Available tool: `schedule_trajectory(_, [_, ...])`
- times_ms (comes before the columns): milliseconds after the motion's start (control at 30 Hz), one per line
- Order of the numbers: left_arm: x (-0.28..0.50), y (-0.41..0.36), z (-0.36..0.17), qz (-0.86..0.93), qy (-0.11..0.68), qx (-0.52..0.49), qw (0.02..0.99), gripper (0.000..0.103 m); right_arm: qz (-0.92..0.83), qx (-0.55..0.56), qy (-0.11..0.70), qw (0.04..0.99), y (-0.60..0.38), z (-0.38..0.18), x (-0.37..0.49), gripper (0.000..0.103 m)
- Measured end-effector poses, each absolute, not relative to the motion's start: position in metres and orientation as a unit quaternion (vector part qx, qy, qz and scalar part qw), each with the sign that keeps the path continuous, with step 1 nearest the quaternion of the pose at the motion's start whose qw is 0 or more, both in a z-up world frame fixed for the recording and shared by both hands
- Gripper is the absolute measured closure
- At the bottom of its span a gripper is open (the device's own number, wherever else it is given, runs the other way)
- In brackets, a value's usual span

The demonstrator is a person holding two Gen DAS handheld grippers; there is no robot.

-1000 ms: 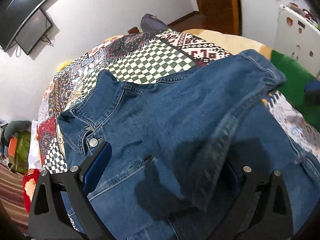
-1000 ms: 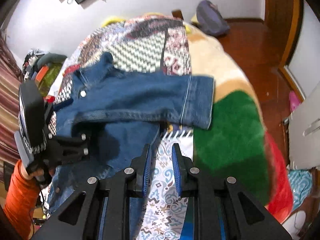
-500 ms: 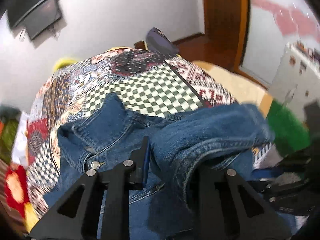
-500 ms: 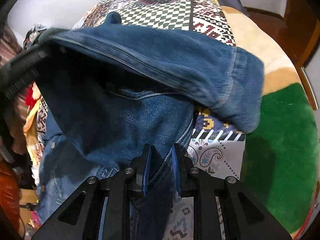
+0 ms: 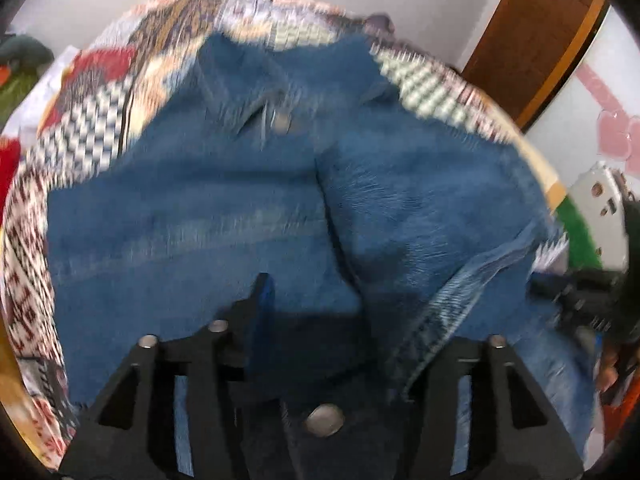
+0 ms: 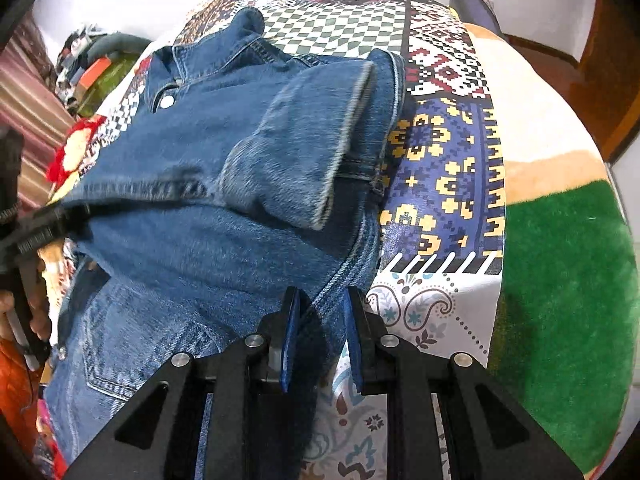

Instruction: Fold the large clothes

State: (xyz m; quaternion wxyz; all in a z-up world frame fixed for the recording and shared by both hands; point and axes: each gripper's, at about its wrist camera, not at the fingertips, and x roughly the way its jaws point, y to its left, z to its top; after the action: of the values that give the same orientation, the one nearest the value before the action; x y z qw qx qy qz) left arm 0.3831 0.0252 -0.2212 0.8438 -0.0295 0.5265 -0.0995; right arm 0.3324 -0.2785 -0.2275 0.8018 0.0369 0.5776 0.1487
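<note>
No readable text, label, brand, number or sign is found in either view; the left wrist view is blurred throughout.

A denim jacket (image 6: 224, 168) lies on what seems a patchwork-covered bed (image 6: 440, 152)

Left view motion-blurred; right view sharp, evenly lit; fisheye edges curved

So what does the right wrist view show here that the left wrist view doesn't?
Only the right wrist view shows the folded-over sleeve cuff, the blue and yellow quilt panel and the right gripper pinching a denim edge. Only the left wrist view shows the brown door and a large snap button near the left gripper. Both show the denim jacket on the patchwork quilt.
</note>
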Motion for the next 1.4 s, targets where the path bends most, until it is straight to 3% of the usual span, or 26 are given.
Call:
schedule_trajectory(233, [0.371, -0.009, -0.190, -0.104, 0.500, 0.085, 0.856, 0.041, 0.133, 0.074, 0.589, 0.794, -0.285, -0.226, 0.335, 0.086])
schedule_trajectory(300, [0.368, -0.019, -0.174, -0.112, 0.481, 0.107, 0.863, 0.036, 0.127, 0.094, 0.598, 0.786, -0.291, -0.225, 0.334, 0.086])
schedule_trajectory(367, [0.367, -0.028, -0.161, -0.124, 0.465, 0.115, 0.869, 0.023, 0.124, 0.108, 0.599, 0.784, -0.297, -0.221, 0.333, 0.086])
schedule_trajectory(600, [0.376, -0.079, -0.129, -0.200, 0.427, 0.117, 0.874, 0.013, 0.124, 0.125, 0.585, 0.792, -0.313, -0.200, 0.323, 0.086])
schedule_trajectory(867, [0.406, -0.149, -0.179, -0.258, 0.500, 0.159, 0.811, 0.012, 0.120, 0.131, 0.574, 0.800, -0.330, -0.190, 0.317, 0.086])
schedule_trajectory(1100, [0.444, -0.153, -0.213, -0.257, 0.558, 0.087, 0.785, 0.012, 0.113, 0.134, 0.584, 0.792, -0.338, -0.201, 0.318, 0.086])
schedule_trajectory(1200, [0.451, -0.144, -0.209, -0.262, 0.555, 0.051, 0.788, 0.024, 0.110, 0.135, 0.591, 0.788, -0.340, -0.206, 0.321, 0.086])
schedule_trajectory(1333, [0.454, -0.132, -0.195, -0.283, 0.541, 0.012, 0.792, 0.056, 0.109, 0.133, 0.592, 0.787, -0.338, -0.207, 0.323, 0.086])
schedule_trajectory(1400, [0.455, -0.131, -0.186, -0.282, 0.529, 0.007, 0.801, 0.061, 0.110, 0.131, 0.592, 0.788, -0.335, -0.206, 0.326, 0.086])
